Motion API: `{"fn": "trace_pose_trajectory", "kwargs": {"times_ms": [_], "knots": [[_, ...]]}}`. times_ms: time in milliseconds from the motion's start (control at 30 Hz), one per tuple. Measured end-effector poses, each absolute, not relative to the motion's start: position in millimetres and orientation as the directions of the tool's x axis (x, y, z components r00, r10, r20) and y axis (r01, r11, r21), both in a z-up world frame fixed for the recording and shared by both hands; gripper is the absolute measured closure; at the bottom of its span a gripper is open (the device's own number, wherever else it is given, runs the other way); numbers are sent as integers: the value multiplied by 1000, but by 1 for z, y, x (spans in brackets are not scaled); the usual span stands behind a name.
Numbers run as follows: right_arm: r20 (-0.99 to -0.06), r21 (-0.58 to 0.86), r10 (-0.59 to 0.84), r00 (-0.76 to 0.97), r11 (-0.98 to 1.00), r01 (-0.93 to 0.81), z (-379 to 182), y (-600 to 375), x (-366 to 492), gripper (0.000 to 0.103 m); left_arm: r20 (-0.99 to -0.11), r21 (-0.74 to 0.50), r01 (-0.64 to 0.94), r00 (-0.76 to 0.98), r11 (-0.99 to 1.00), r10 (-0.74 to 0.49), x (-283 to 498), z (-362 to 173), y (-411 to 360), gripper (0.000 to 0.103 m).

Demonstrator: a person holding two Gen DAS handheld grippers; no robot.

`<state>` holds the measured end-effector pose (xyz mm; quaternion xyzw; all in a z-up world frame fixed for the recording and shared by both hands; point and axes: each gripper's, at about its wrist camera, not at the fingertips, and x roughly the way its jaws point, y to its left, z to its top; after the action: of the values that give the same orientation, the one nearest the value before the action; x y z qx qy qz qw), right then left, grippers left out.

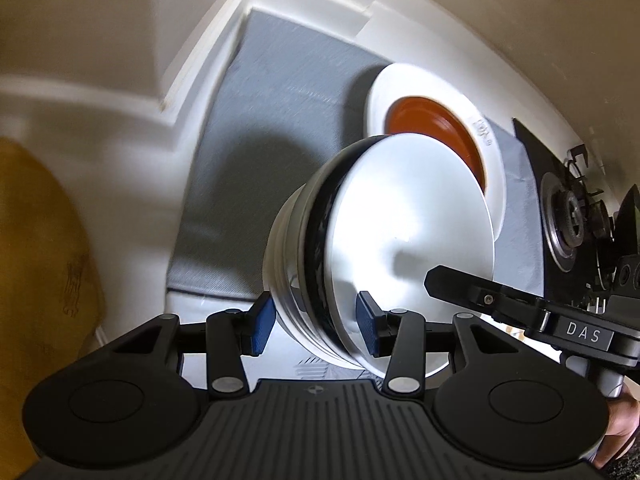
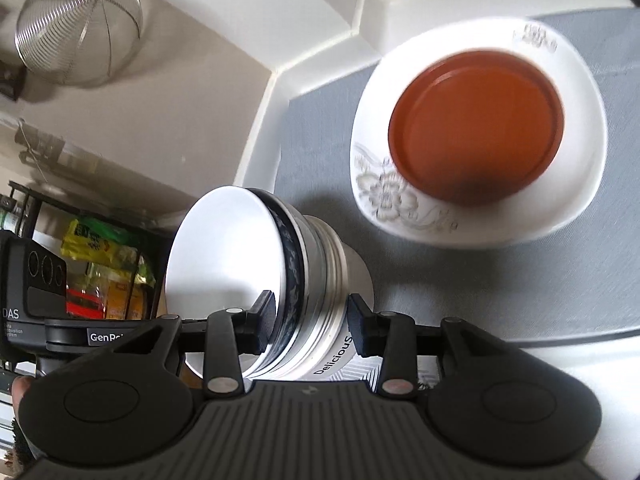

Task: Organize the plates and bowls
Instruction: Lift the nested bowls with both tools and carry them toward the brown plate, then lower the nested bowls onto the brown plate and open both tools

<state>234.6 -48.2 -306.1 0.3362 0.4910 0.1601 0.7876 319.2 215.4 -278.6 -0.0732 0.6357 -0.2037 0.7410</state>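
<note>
Both tools carry one nested stack of bowls (image 1: 360,256) between them, tipped on its side with its axis running left to right: the left tool (image 1: 316,322) and the right tool (image 2: 312,320) each pinch the stack's rims from opposite sides. Beyond them, to the far right, a white plate (image 2: 476,132) with an orange saucer (image 2: 476,124) on it rests on a grey mat (image 2: 320,152), whose bare part lies nearer and left. The mat covers a white counter (image 2: 304,40), with a stove (image 1: 576,216) to the right.
</note>
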Motion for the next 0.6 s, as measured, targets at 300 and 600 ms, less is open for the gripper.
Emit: {"fn": "trace_pose_trajectory", "kwargs": {"times_ms": [300,600], "knots": [[-652,669,527,545,738,88,-282,-90,246,60,-892,-400,263,111,878,-439,343,-257,178,56],[-639,658,476,604,745,109,-271,-131,270,59,-881,-417,316,89,852,-464,379,-247,145,56]]}}
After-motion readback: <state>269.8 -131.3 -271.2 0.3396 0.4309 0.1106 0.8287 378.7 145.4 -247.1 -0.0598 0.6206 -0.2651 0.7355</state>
